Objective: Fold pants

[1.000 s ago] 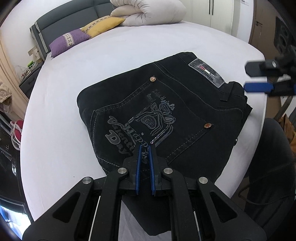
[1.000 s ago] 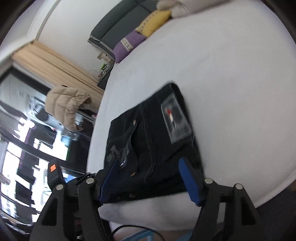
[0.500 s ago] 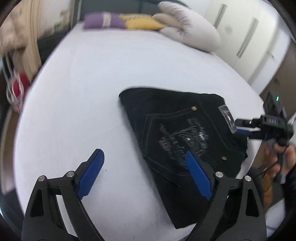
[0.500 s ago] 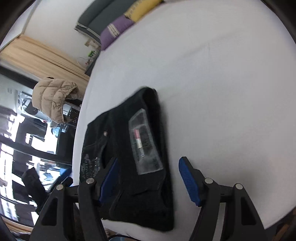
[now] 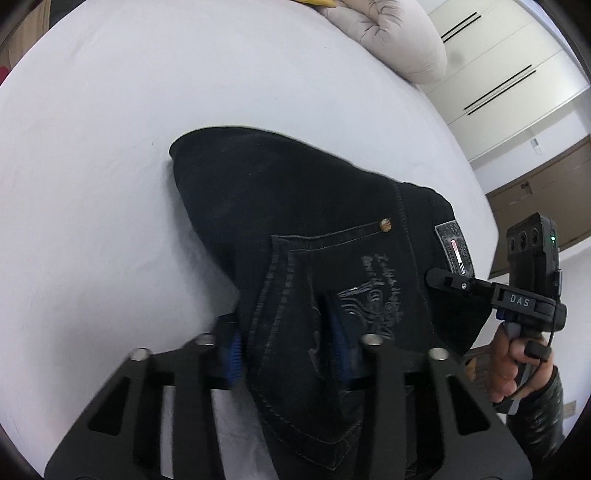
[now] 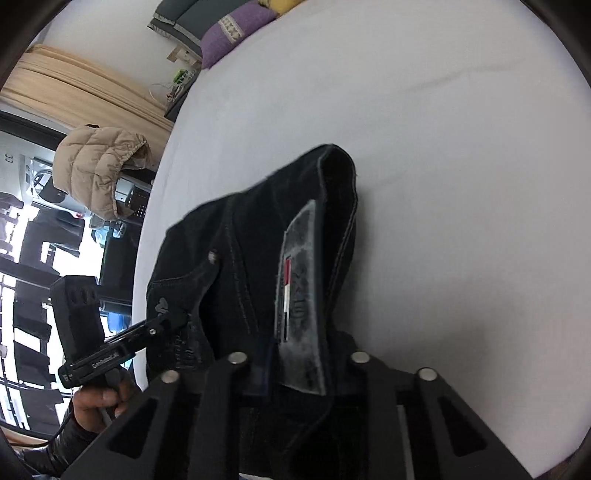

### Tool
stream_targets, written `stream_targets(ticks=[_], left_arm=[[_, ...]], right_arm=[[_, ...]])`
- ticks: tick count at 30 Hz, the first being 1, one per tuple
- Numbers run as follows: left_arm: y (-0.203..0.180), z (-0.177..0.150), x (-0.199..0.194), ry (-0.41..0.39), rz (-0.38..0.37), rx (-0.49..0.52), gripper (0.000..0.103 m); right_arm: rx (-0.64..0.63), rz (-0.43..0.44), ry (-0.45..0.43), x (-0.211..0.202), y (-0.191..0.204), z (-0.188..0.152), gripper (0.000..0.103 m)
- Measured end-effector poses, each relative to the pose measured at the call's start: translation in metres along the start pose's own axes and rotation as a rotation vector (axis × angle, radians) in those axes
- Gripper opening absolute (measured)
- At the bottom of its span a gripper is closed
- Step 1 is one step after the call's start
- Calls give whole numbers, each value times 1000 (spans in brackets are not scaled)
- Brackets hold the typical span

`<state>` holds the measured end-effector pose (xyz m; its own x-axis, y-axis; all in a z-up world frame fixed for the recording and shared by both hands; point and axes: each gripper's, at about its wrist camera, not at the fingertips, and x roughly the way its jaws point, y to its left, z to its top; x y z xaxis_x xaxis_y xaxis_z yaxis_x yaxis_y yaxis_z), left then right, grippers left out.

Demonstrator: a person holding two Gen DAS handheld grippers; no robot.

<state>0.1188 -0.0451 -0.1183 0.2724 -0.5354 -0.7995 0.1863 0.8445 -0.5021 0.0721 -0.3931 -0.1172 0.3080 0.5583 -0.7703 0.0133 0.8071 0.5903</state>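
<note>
The folded black jeans (image 5: pixel 295 214) lie on the white bed (image 5: pixel 110 147), with a printed back pocket and a grey waist patch (image 5: pixel 455 248). My left gripper (image 5: pixel 288 347) is closed on the near pocket edge of the jeans; cloth fills the gap between the blue pads. My right gripper (image 6: pixel 299 365) is closed on the waistband by the patch (image 6: pixel 300 295); its pads are hidden by cloth. The jeans (image 6: pixel 255 251) look lifted off the bed at the gripped edge. Each gripper shows in the other's view, the right (image 5: pixel 454 282) and the left (image 6: pixel 162 325).
A beige pillow (image 5: pixel 391 40) lies at the bed's far end, near white wardrobes (image 5: pixel 498 74). Purple cushion (image 6: pixel 236 26) and grey headboard are at the far end. A tan puffer jacket (image 6: pixel 99 166) hangs beside the bed. White bed (image 6: pixel 443 147) spreads beyond the jeans.
Half a second ago both grippers were open above the jeans. Both have since come down and closed on the near edge, left at the pocket, right at the waistband, and the edge is raised.
</note>
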Motion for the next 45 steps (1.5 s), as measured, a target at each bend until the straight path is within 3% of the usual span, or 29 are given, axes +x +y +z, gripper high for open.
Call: stream_targets(ticks=[4,10,14,19,21,22,23,25,29,33,35,36,40,42,45], left_arm=[[2,16,-26,-43,-38,18,20],[22,78,-70,-160,27,89,20],[52,125,-74,-192,95,127,20],[120,152,-59,-165,150,98,22],[141,152,-45,-140,148,71,26],[150,150,-40,-140,150,58,33],[158,147,-36,-144,156,46,43],[170,142,-33,-172,145,22,51],[173,134,-35,-207,157,32,54],[153,121,-53,-263,232,43,54],[131,108,-72,-308,311,91,63],[115,97,-86,-355,379,137,66],[30,53,-135,-569,586,266,103],[-9,27,-162,-701,670,303,103],[-48,-8,-199,-793,766,261,103]], right_arm=[[-46,36,-54,-17,27,13,18],[-99,122,-112,-11,73,71,18],[-80,161,-106,31,85,122,18],[-19,205,-46,95,79,145,19],[17,202,-27,114,64,145,28],[39,212,-26,118,56,144,41],[76,216,-32,122,44,140,43],[118,304,-51,123,27,134,43],[120,340,-89,112,16,121,48],[155,278,-160,87,16,107,63],[127,209,-212,64,23,92,64],[112,192,-230,56,28,88,64],[-4,75,-387,-2,67,56,71],[-75,31,-475,-32,92,37,79],[-191,-59,-617,-74,135,8,94]])
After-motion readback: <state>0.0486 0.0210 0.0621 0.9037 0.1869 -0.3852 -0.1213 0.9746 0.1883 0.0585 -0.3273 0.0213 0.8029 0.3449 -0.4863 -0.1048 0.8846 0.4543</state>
